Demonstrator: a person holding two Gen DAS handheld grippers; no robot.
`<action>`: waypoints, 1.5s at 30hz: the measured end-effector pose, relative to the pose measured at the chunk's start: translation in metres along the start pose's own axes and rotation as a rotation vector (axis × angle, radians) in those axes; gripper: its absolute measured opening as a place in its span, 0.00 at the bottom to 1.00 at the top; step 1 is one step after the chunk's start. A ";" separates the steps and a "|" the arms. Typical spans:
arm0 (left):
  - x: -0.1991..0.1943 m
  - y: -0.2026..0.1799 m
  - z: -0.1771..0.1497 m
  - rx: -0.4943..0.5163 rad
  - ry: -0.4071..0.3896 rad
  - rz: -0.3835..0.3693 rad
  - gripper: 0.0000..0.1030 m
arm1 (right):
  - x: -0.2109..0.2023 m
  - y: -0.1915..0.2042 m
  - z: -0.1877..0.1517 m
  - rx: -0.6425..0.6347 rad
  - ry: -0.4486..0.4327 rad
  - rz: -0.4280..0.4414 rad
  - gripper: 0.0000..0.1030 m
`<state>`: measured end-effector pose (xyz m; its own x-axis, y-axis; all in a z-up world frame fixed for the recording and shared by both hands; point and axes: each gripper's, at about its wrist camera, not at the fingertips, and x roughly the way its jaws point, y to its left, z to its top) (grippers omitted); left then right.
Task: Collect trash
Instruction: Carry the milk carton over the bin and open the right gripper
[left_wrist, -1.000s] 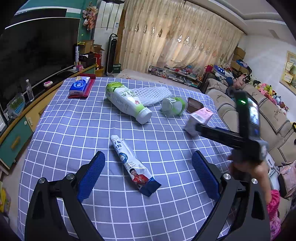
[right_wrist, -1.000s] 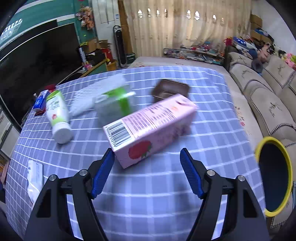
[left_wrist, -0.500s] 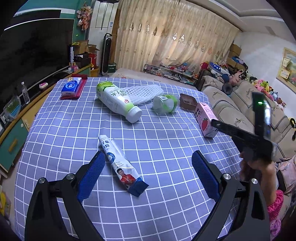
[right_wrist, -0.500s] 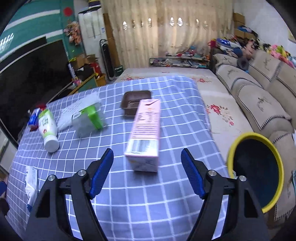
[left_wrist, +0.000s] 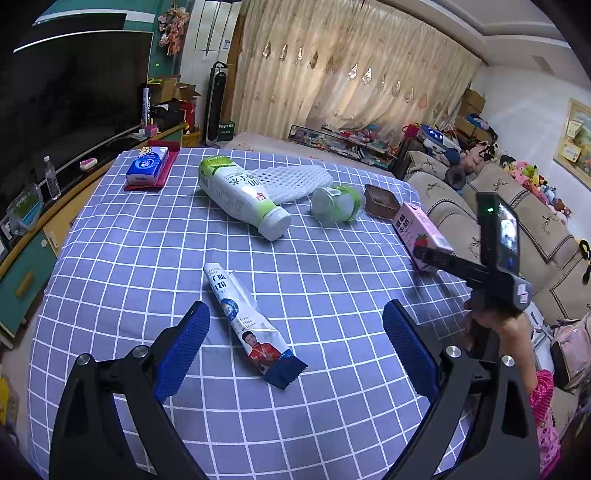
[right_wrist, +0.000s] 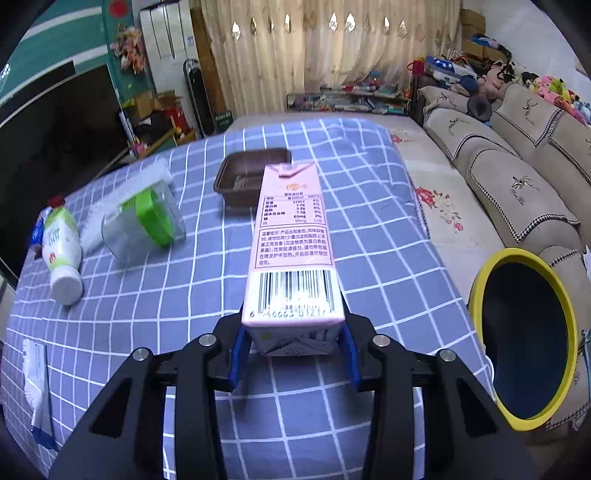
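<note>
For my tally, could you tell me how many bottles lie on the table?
1: the white bottle with green label lies on its side at the far left of the table, beside the foam net. None seems hidden.

A home living room: sofa (right_wrist: 509, 177), plush toys (right_wrist: 546, 88), curtains (right_wrist: 295, 51), television (left_wrist: 74, 92), checked-cloth table (left_wrist: 147, 258).

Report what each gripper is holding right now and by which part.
The right gripper has just closed its jaws on the barcode end of the pink rectangular milk carton. The left gripper stands open, holding nothing.
</note>
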<state>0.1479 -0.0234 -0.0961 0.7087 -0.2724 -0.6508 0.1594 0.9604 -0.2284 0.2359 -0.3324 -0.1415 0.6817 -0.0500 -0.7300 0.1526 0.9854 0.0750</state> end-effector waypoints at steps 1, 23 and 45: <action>0.000 0.000 0.000 0.000 0.000 0.001 0.91 | -0.005 -0.002 -0.001 0.004 -0.011 0.011 0.37; 0.001 -0.020 -0.003 0.040 0.002 -0.006 0.91 | -0.142 -0.073 -0.042 0.016 -0.159 0.116 0.37; 0.007 -0.012 -0.010 0.000 0.020 0.109 0.91 | -0.057 -0.242 -0.079 0.272 0.013 -0.227 0.37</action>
<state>0.1440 -0.0375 -0.1057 0.7081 -0.1669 -0.6861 0.0815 0.9845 -0.1554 0.1033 -0.5557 -0.1716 0.5995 -0.2595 -0.7571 0.4855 0.8700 0.0863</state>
